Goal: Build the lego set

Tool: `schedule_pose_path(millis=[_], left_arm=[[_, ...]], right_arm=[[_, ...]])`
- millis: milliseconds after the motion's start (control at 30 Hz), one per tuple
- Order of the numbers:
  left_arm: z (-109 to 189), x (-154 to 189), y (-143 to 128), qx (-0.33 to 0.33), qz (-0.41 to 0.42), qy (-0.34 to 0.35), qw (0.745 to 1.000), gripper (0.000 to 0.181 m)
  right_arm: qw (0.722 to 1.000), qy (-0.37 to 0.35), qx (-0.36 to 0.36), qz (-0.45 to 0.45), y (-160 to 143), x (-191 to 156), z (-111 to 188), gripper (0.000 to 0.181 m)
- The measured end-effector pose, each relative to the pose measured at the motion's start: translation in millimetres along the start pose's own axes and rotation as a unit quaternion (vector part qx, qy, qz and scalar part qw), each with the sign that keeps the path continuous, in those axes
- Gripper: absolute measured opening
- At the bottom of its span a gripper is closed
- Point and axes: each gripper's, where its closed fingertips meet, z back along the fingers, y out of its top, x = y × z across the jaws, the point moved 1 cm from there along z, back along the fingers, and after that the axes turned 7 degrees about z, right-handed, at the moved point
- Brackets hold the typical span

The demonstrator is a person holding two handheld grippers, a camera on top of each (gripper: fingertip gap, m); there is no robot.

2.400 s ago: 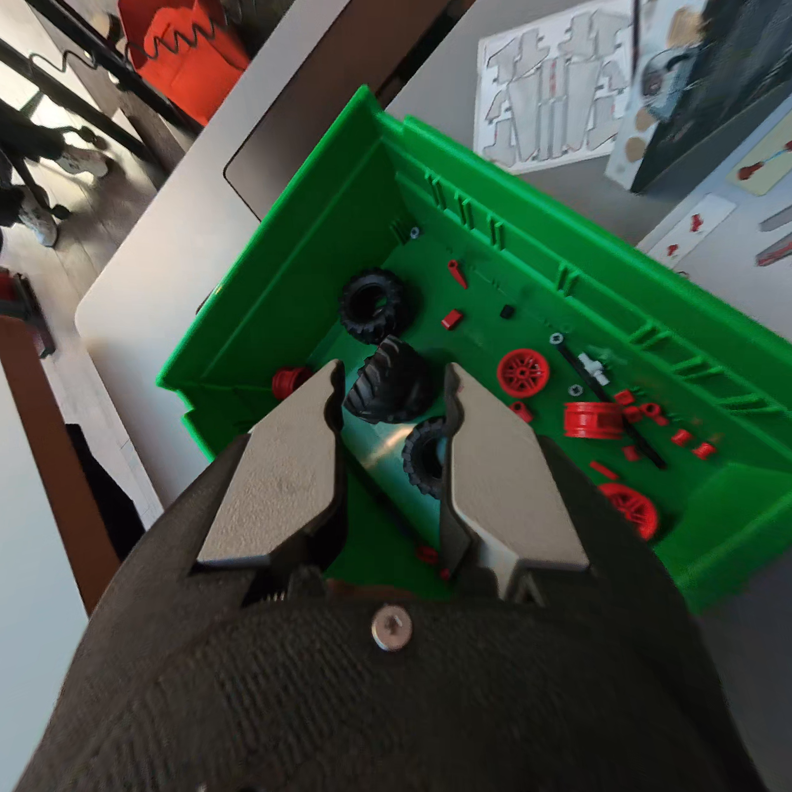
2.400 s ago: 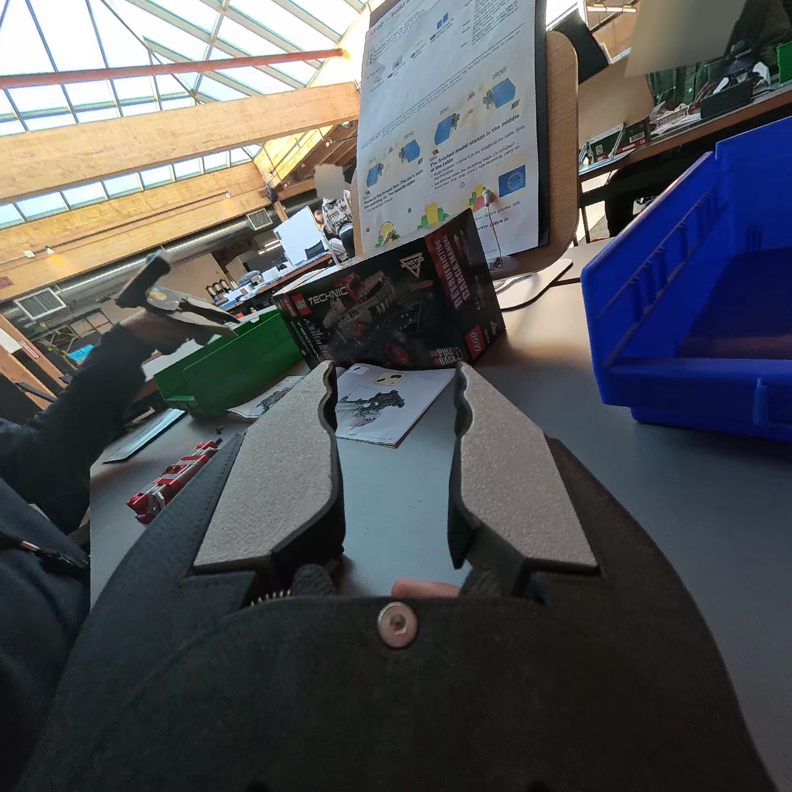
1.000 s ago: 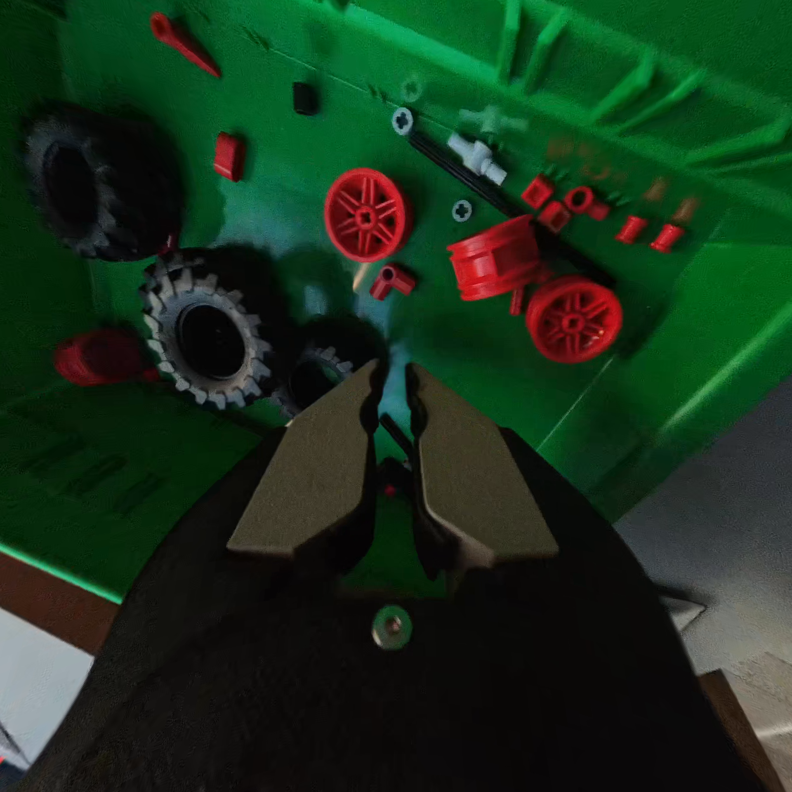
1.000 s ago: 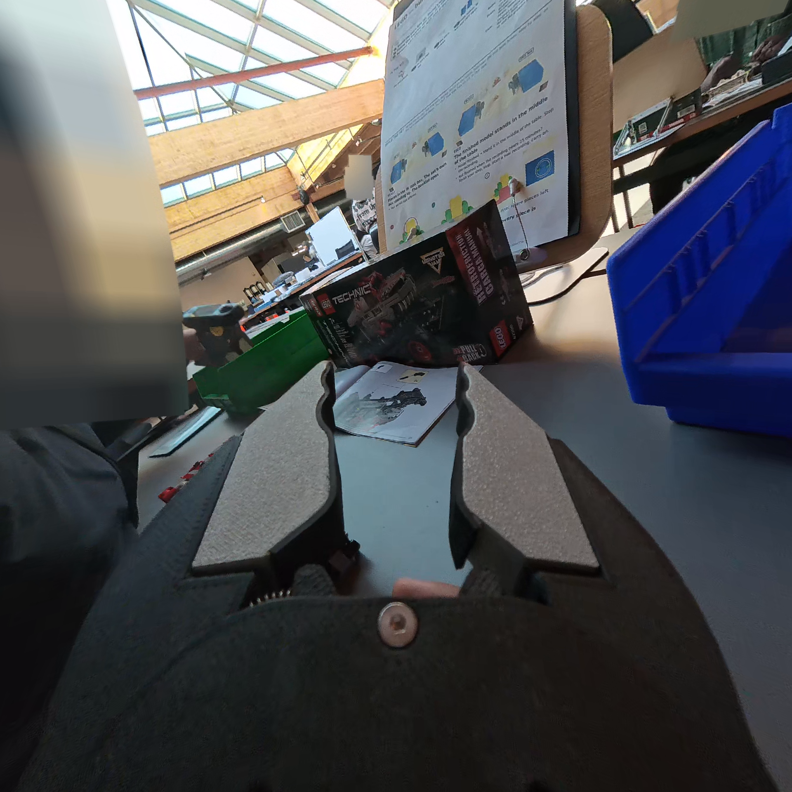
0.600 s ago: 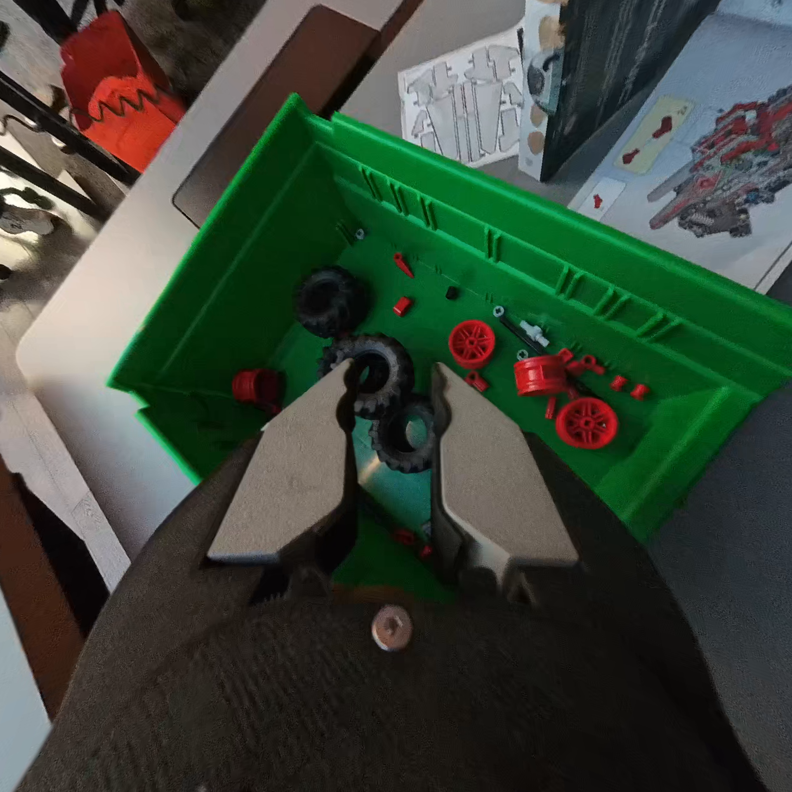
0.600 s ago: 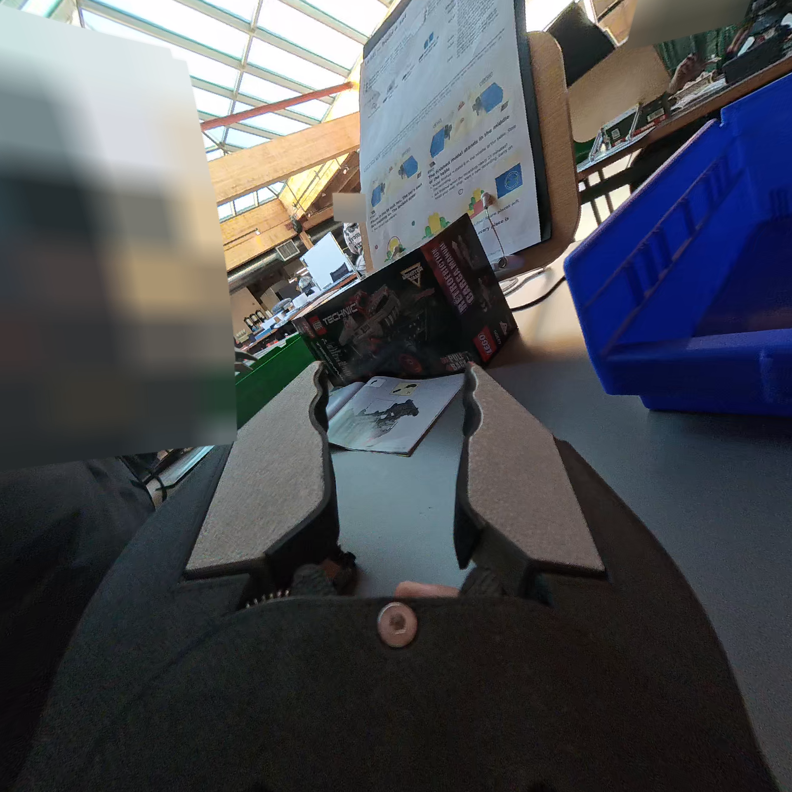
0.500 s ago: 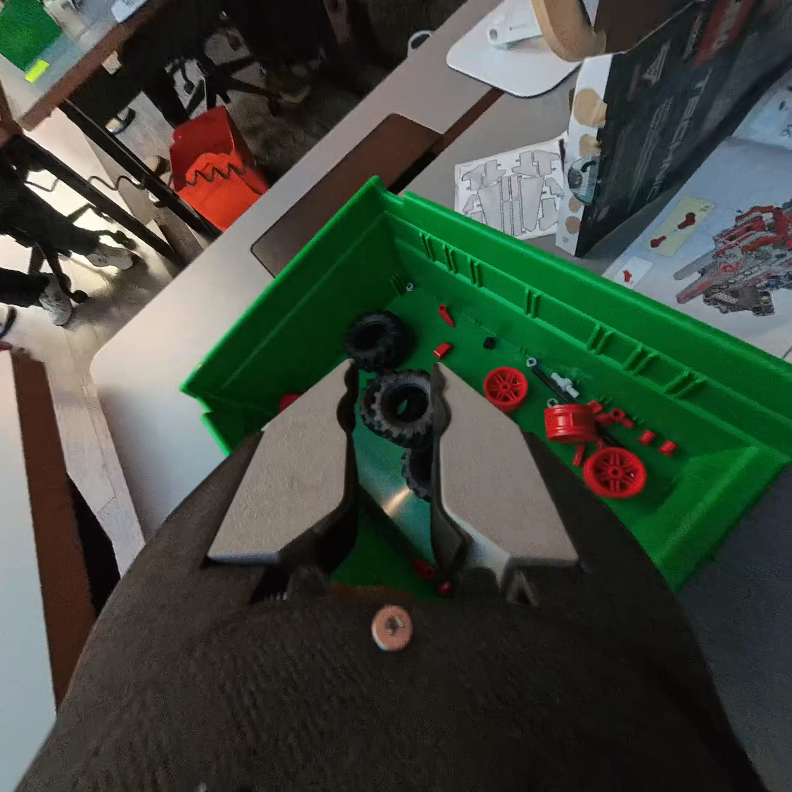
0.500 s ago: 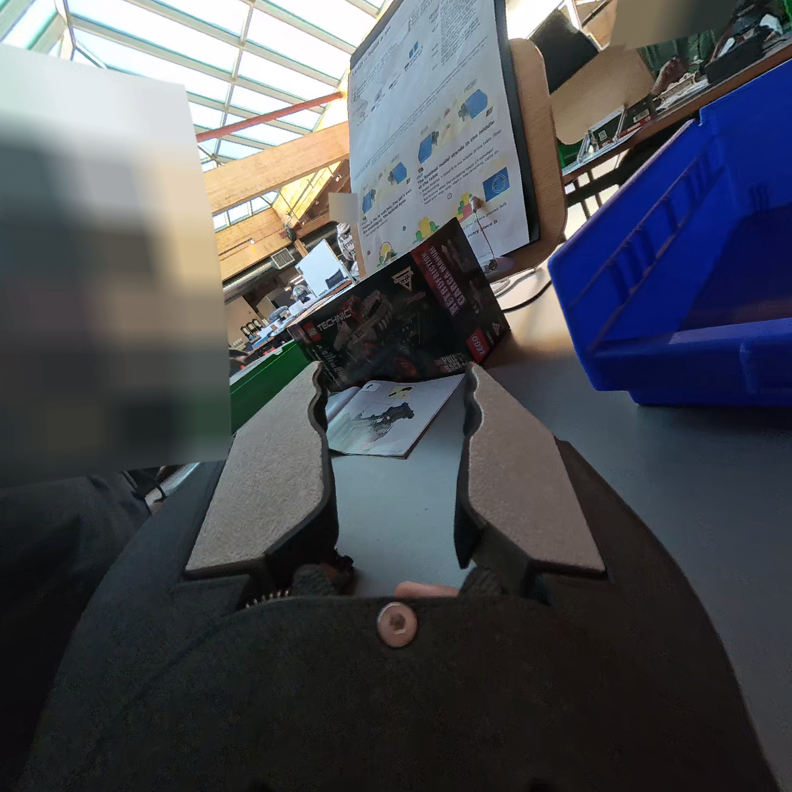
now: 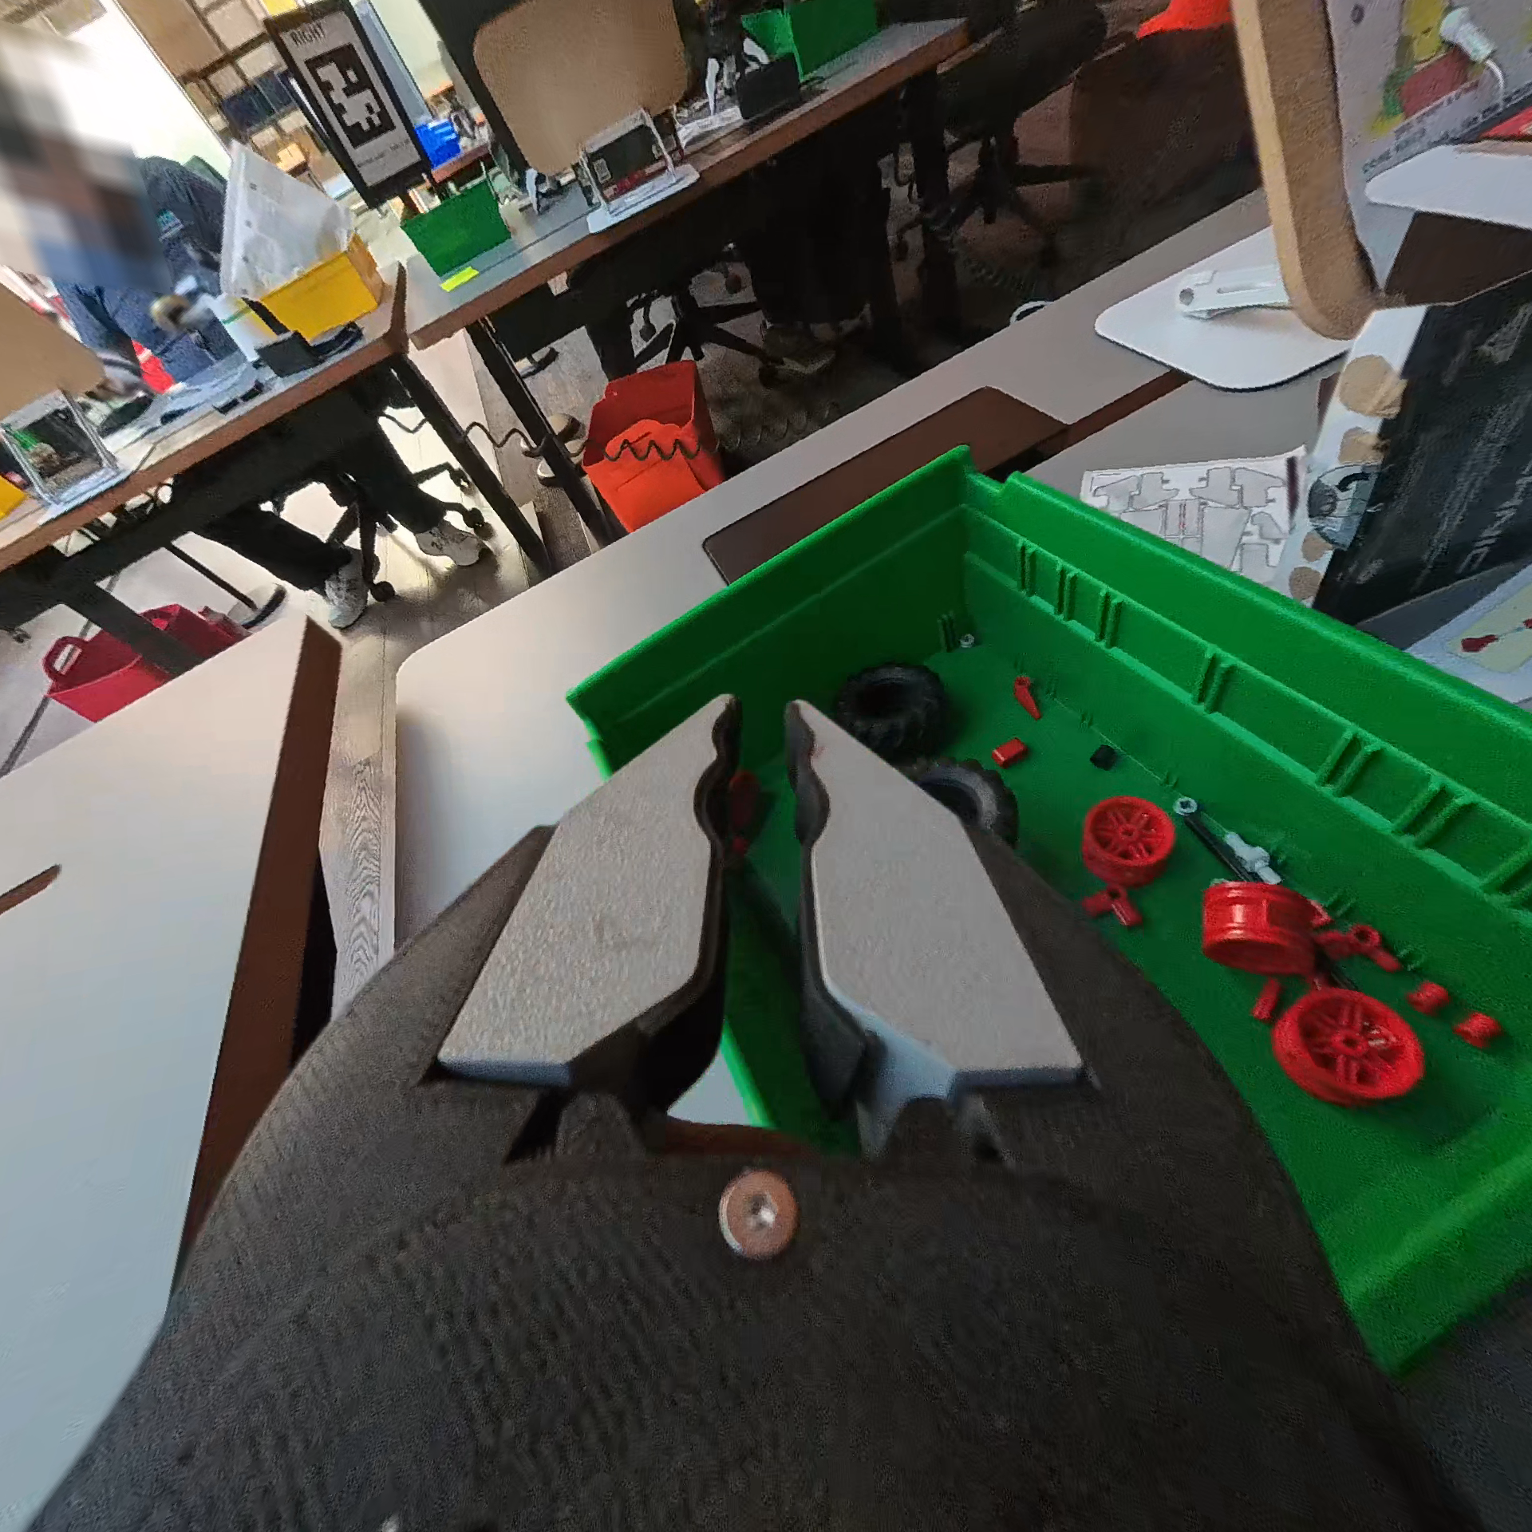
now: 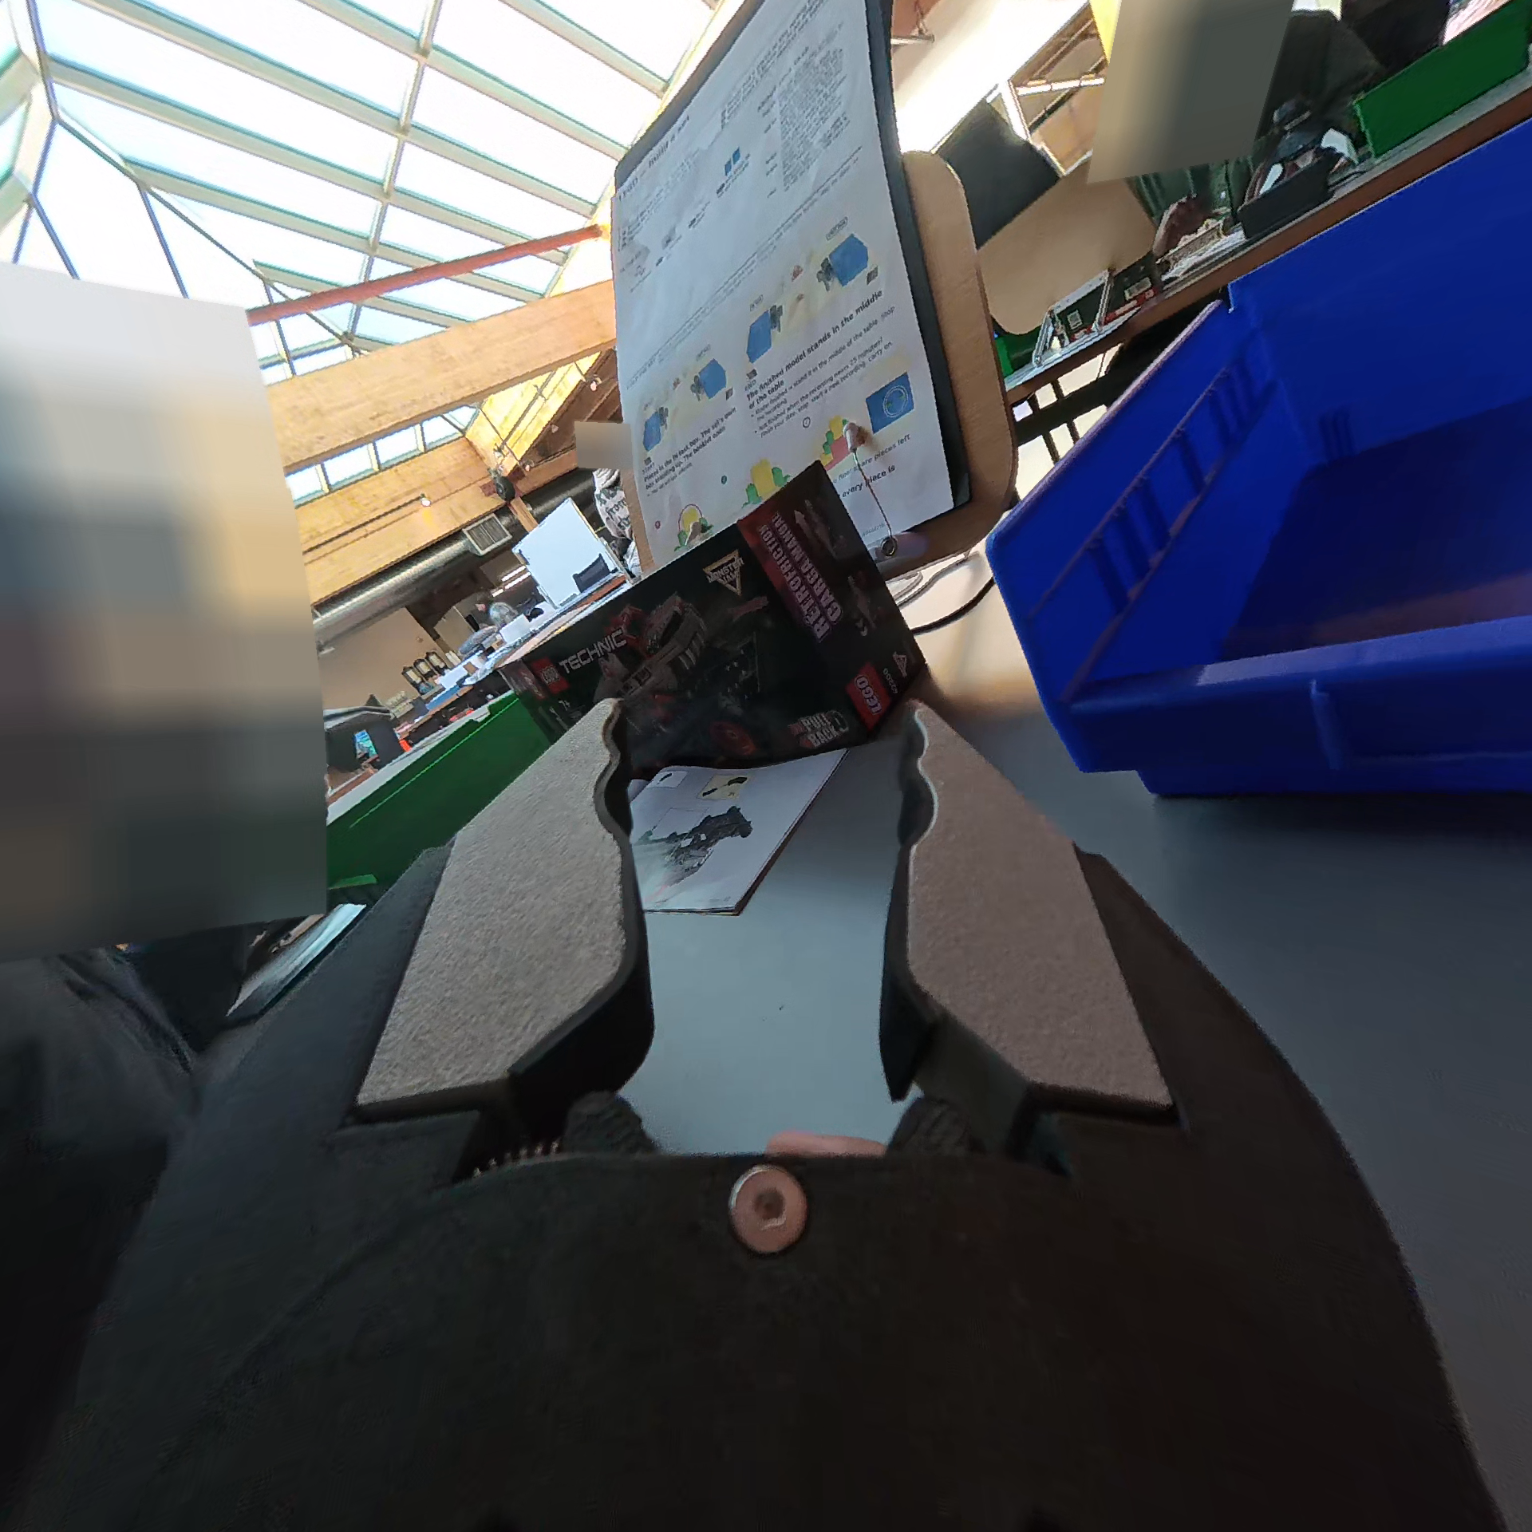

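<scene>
The green bin (image 9: 829, 613) holds the loose parts: two black tyres (image 9: 891, 717), three red wheel hubs (image 9: 1127, 839), a black axle (image 9: 1227, 845) and several small red pieces (image 9: 1010, 752). My left gripper (image 9: 761, 717) hangs above the bin's near left corner. Its jaws are nearly together, with only a narrow gap. A red piece (image 9: 742, 804) shows through that gap and seems to lie in the bin. My right gripper (image 10: 763, 721) is open and empty, low over the grey table, pointing at the instruction booklet (image 10: 721, 837) and the set's black box (image 10: 729, 655).
A blue bin (image 10: 1326, 580) stands at the right of the table. A poster board (image 10: 771, 315) stands behind the box. A sticker sheet (image 9: 1194, 514) lies behind the green bin, which also shows in the right wrist view (image 10: 431, 787). Other desks and a red bag (image 9: 655, 448) are beyond. Left tips to right tips: about 70 cm.
My left gripper has risen out of the bin and tilted up toward the room. Its jaws have narrowed from half open to nearly together. The right gripper has barely moved.
</scene>
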Motion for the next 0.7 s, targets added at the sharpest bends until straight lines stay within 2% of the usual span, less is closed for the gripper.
schedule_pose_path(millis=[167, 333, 700], left_arm=[[-4, -3, -10, -0.018, 0.014, -0.007, 1.000, 0.014], [-5, 10, -18, -0.039, 0.003, -0.050, 0.998, 0.022], [-11, 13, -25, -0.047, -0.001, -0.053, 0.998, 0.023]], right_arm=[[1.000, -0.003, 0.006, -0.001, 1, 1, 1, 0.062], [1.000, 0.000, 0.011, 0.001, 3, 0, 2, 0.063], [1.000, -0.003, 0.015, -0.001, 3, 2, 3, 0.064]])
